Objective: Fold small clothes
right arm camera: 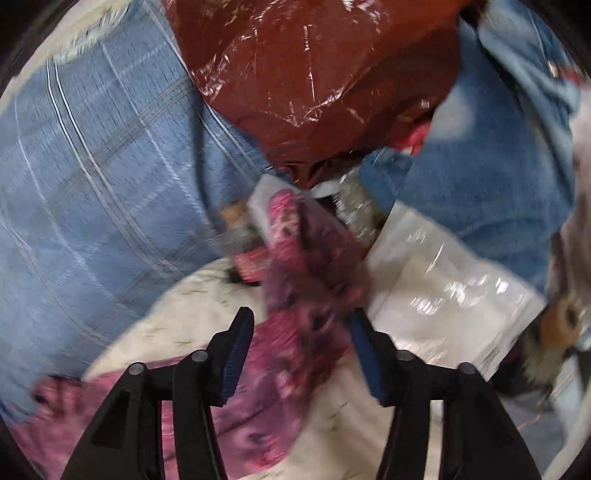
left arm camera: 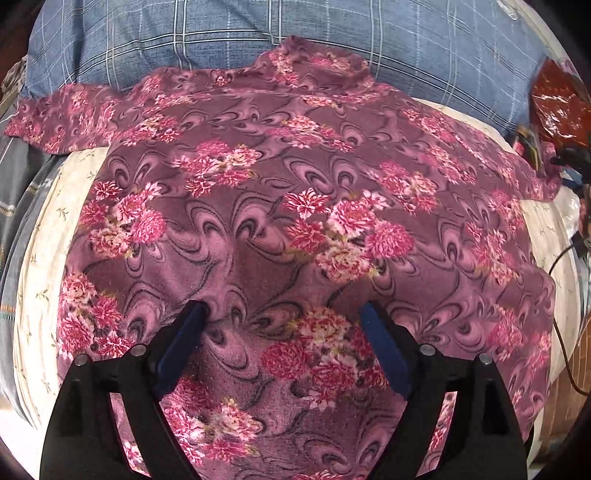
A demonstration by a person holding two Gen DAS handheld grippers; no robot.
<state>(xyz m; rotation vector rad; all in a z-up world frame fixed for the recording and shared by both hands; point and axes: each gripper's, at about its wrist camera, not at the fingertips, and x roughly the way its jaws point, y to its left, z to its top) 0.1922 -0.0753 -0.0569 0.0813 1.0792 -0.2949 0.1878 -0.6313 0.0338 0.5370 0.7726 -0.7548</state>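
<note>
We see the purple floral garment spread flat and wide over a cream sheet, its far edge at twelve o'clock lapping onto a blue plaid pillow. One sleeve reaches toward nine o'clock, the other toward three. Our left gripper hovers at six o'clock over the near part of the cloth, its blue-padded fingers spread wide with nothing between them.

In the right wrist view, our right gripper also has its fingers parted. A blurred bunch of the same garment rises between them toward twelve o'clock; it may brush the right pad, but the motion blur keeps us from telling. A red-brown plastic bag lies at twelve o'clock, a clear plastic packet at three, and denim fabric at two.
</note>
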